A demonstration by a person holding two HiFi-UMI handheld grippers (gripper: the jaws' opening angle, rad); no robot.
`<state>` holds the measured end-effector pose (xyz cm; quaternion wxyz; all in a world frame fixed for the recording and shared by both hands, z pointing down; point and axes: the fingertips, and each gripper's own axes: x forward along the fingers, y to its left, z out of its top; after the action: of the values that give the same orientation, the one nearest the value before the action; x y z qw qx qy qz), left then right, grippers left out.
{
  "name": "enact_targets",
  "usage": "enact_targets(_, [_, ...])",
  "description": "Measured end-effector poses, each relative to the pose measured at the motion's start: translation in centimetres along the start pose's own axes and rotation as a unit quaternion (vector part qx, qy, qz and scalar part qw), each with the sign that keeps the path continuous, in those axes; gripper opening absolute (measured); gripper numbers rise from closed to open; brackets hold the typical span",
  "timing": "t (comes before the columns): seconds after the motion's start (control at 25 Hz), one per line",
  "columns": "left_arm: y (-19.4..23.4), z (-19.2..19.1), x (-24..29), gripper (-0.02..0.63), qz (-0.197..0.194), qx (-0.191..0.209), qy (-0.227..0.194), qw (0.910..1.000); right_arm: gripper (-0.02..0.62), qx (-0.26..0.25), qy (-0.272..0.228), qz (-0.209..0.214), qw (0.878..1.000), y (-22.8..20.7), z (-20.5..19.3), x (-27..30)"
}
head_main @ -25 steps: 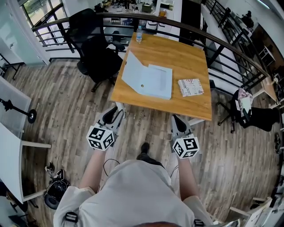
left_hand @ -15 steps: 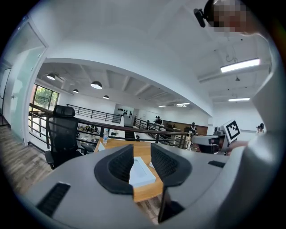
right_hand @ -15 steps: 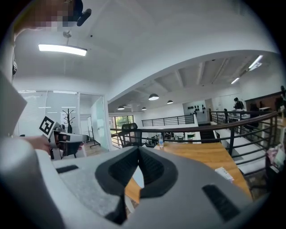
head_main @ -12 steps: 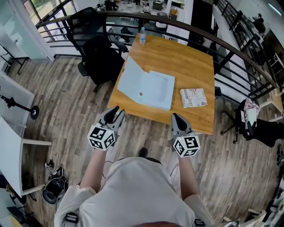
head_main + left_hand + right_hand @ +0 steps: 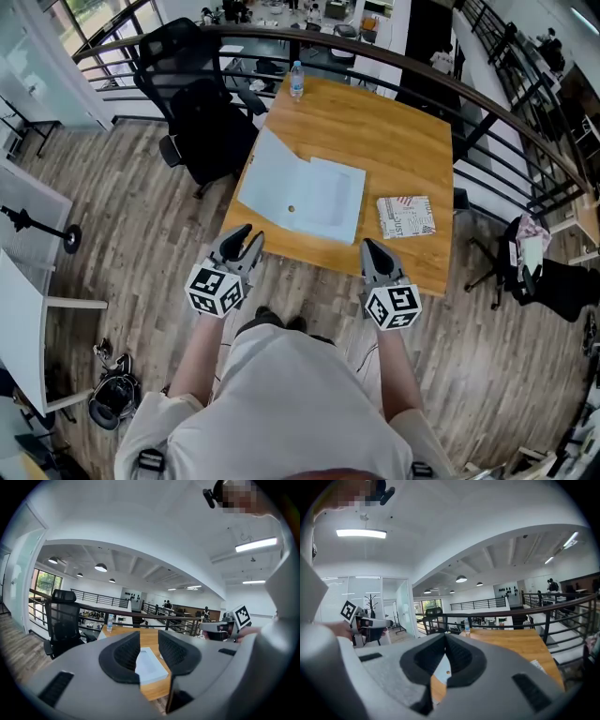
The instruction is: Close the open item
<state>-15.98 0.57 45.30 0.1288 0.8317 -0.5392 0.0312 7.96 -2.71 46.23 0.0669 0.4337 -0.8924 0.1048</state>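
Observation:
An open pale blue folder (image 5: 298,192) lies on the wooden table (image 5: 394,141), its flap spread to the left over the table's edge. Both grippers hover in front of the table's near edge, short of the folder. My left gripper (image 5: 247,234) is open with nothing between its jaws; in the left gripper view the folder (image 5: 152,667) shows through the gap of the left gripper (image 5: 149,641). My right gripper (image 5: 369,247) has its tips together and holds nothing; in the right gripper view the right gripper (image 5: 445,639) points at the folder (image 5: 439,671).
A printed booklet (image 5: 406,216) lies right of the folder. A water bottle (image 5: 296,79) stands at the table's far left corner. A black office chair (image 5: 202,103) sits by the left side. A dark railing (image 5: 394,58) curves behind the table.
The person has stepped toward the table, so it and the folder sit closer to both grippers. The jaws look unchanged.

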Motion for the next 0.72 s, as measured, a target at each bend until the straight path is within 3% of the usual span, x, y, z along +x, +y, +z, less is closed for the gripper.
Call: enact_targets(0.72, [11.4, 1.8, 10.7, 0.115, -0.036, 0.01, 0.032, 0.9988, 0.003, 0.003, 0.017, -0.046, 0.999, -2.6, 1.9, 12.4])
